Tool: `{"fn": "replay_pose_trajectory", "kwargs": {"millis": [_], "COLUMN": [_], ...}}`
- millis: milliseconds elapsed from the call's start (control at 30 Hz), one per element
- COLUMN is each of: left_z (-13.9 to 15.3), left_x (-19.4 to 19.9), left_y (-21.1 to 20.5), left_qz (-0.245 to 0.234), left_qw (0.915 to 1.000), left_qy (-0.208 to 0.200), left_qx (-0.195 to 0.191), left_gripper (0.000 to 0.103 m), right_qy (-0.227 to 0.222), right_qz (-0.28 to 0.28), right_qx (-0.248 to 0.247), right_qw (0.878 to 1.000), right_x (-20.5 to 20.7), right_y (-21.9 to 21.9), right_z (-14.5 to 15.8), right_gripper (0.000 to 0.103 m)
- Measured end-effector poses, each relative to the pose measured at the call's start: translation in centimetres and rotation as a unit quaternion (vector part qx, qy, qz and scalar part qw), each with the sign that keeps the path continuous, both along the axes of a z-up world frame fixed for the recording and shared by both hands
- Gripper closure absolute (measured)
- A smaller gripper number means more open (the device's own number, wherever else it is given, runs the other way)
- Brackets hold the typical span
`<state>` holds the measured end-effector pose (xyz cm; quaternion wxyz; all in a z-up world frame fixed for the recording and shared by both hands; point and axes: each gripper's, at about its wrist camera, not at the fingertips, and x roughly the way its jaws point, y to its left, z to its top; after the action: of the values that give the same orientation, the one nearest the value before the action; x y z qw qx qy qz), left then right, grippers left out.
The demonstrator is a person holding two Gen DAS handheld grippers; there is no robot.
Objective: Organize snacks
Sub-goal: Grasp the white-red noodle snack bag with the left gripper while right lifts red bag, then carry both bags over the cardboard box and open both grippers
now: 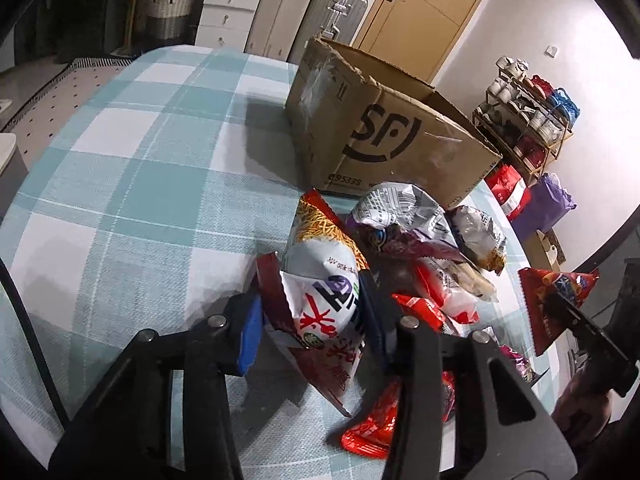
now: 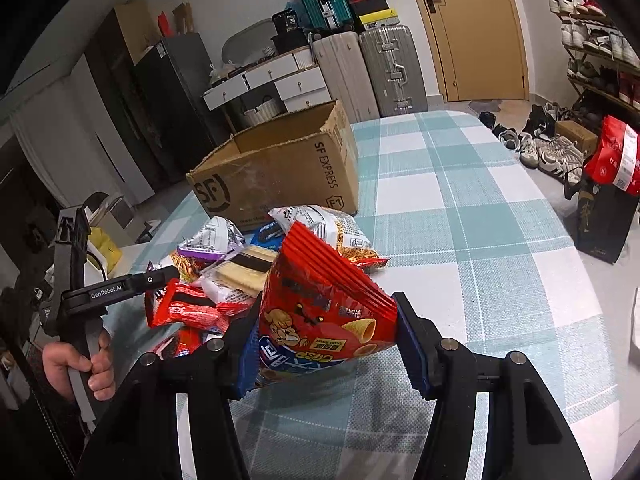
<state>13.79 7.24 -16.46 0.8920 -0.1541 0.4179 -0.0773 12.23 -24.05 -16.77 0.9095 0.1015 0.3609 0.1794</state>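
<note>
Two tools pinching: left [image 1: 316, 320] noodle bag [image 1: 320, 280] | right [image 2: 324, 344] crisp bag [image 2: 320, 308] | box [image 2: 280, 168] behind pile

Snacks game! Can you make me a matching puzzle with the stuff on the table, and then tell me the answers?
Things:
1. cardboard box
2. red cone-snack bag
3. white noodle-snack bag
4. tablecloth

Descriptions:
A. between the left gripper's fingers
B. blue and white checks
C. open on top, behind the pile
D. held in the right gripper

Pairs: 1-C, 2-D, 3-A, 4-B
</note>
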Motion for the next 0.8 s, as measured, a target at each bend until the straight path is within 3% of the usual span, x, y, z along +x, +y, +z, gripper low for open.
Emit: {"fn": "replay_pose_trajectory", "kwargs": {"millis": [33,800], "left_z": [0.0,5.8], "left_x": [-0.2,-5.5], "left_y": [-0.1,2.1], "left_qz": [0.003,0.009], "left_qw": [0.9999,0.9977], "left_qy": [-0.003,-0.067], "left_qx": [0.014,-0.006], "left_gripper": [0.063,0.064], "right_qy": [-0.002,-0.044], "right_qz": [0.001,0.035], "right_qx": [0.000,0.008], "right_qw": [1.000,0.998], "right_x": [-0.1,-1.6], "right_y": [0.0,2.8], "right_z": [0.2,4.6], "right_gripper": [0.044,0.044]}}
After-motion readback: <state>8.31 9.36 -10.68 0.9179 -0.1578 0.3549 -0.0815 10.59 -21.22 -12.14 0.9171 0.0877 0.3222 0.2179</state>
